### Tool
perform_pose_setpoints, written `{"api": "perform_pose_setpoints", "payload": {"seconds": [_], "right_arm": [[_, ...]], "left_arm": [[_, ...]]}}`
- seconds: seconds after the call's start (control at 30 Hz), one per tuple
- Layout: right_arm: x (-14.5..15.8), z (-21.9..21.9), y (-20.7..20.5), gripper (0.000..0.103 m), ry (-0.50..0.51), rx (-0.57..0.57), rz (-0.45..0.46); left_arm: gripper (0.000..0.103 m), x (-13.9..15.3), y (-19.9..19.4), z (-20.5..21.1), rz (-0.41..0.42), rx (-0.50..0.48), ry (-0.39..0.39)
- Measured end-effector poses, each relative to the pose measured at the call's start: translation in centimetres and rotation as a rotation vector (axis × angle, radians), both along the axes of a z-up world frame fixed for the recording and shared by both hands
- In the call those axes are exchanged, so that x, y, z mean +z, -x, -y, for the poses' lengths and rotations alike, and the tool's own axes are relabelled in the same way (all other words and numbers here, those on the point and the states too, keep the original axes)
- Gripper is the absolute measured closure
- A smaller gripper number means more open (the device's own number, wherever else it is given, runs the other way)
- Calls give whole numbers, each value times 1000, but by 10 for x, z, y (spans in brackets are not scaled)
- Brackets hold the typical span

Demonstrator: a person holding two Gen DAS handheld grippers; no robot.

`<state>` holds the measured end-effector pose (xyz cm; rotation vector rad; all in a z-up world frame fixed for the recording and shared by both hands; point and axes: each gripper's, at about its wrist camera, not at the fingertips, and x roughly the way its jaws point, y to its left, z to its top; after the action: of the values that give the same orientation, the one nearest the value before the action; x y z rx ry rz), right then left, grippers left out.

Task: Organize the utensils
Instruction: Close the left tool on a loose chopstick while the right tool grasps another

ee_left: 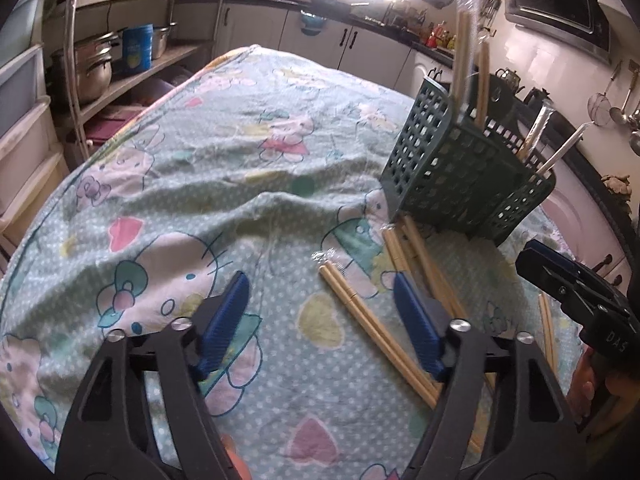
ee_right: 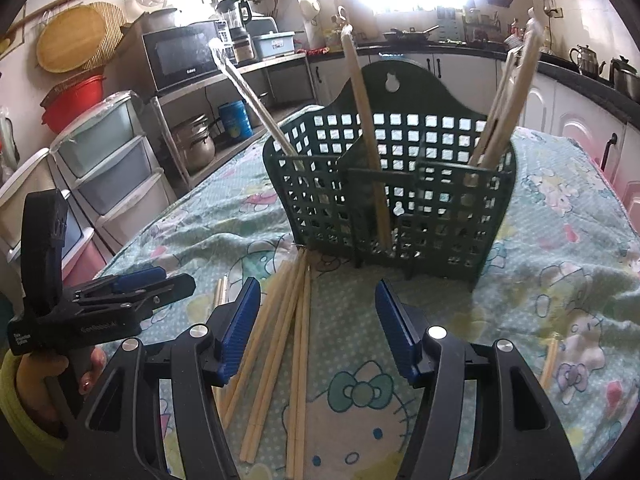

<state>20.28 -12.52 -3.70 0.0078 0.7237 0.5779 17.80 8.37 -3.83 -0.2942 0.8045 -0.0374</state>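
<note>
We see loose chopsticks [ee_right: 280, 332] lying in a fan on the cartoon-print cloth [ee_left: 192, 184], their far ends touching the foot of the green basket [ee_right: 400, 208]. More wrapped pairs stand upright in the basket's compartments. Our left gripper [ee_left: 320, 320] hangs over the cloth with its jaws apart and nothing between them, one pad just above a chopstick pair. Our right gripper [ee_right: 316, 324] is also spread and empty. One stray stick perhaps lies off to the right.
</note>
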Motion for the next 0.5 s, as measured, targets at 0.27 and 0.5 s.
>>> {"api": "perform_pose_setpoints", "payload": {"seconds": [0.27,0.5], "right_arm": [[-15,-21,-22,68,23,20,-66],[-30,-38,-41,74,28,27,-133]], "left_arm": [[73,-12,-15,1,-60,-43,87],[79,-22,-27,3,-105,-49,80]]}}
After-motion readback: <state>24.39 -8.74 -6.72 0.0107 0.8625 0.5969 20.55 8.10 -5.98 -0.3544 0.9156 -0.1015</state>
